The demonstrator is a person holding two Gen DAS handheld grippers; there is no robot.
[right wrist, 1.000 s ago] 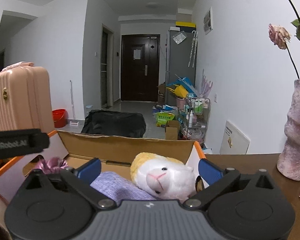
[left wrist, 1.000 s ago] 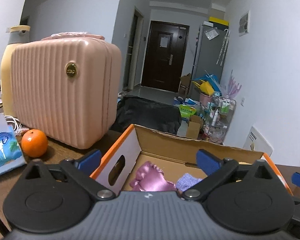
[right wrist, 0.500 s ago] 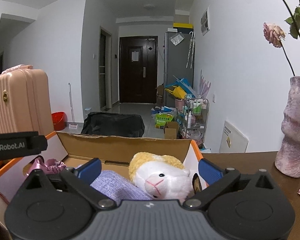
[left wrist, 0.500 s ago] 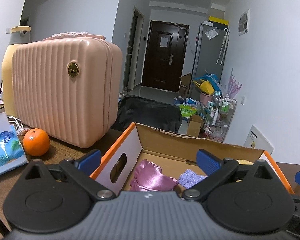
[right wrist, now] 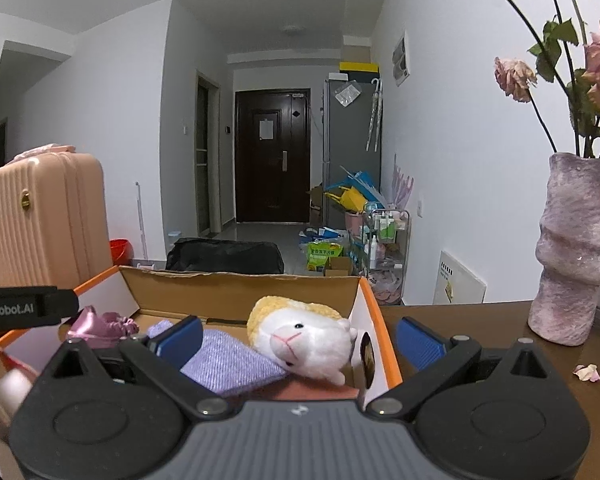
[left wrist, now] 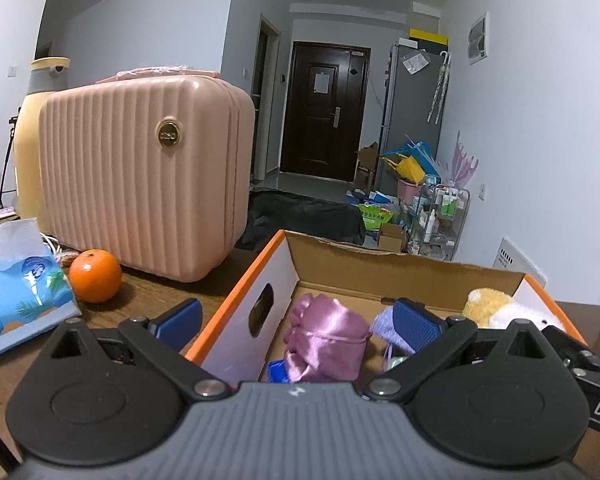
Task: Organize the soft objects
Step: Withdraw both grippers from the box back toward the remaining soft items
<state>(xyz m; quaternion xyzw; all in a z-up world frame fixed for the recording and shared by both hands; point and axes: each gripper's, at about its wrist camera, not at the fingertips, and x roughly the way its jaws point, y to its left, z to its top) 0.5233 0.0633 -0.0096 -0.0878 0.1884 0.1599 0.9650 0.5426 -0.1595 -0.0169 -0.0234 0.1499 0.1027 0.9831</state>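
Left gripper [left wrist: 296, 320], lower centre of frame: jaws wide apart, holding nothing. Right gripper [right wrist: 298, 338]: jaws wide apart, empty. Cardboard box [right wrist: 236, 288] at centre contains plush toy [right wrist: 300, 340], purple cloth [right wrist: 228, 364] and pink satin pouch [left wrist: 324, 336].

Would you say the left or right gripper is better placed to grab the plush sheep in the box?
Right: the right gripper is open with the plush sheep between its fingers; the left gripper faces the pink satin pouch.
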